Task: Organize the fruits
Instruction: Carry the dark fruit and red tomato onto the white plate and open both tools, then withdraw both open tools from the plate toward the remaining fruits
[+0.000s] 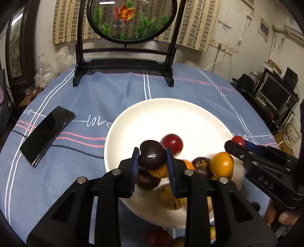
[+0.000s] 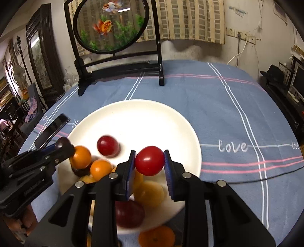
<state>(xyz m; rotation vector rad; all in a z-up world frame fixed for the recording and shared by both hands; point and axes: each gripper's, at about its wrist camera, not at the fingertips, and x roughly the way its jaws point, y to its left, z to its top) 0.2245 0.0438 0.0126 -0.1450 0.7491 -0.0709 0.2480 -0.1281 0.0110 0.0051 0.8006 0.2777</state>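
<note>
Blue tablecloth (image 1: 95, 95), L hand-held gripper (image 1: 153, 155) clamps dark plum (image 1: 152, 154), R hand-held gripper (image 2: 149, 160) clamps red tomato (image 2: 149, 160)

Dim room, plate (image 1: 152, 117) glare, edges perhaps blurred.

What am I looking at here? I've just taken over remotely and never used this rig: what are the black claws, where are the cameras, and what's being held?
No robot arm here: a person holds a two-finger claw in each hand, each with a camera looking along its fingers. The left camera shows the left gripper shut on a dark plum. The right camera shows the right gripper shut on a red cherry tomato. Both hang over a white plate that holds more fruit, orange, red and dark. It sits on a blue striped tablecloth. A black phone lies to the plate's left, and a goldfish screen stands behind.
</note>
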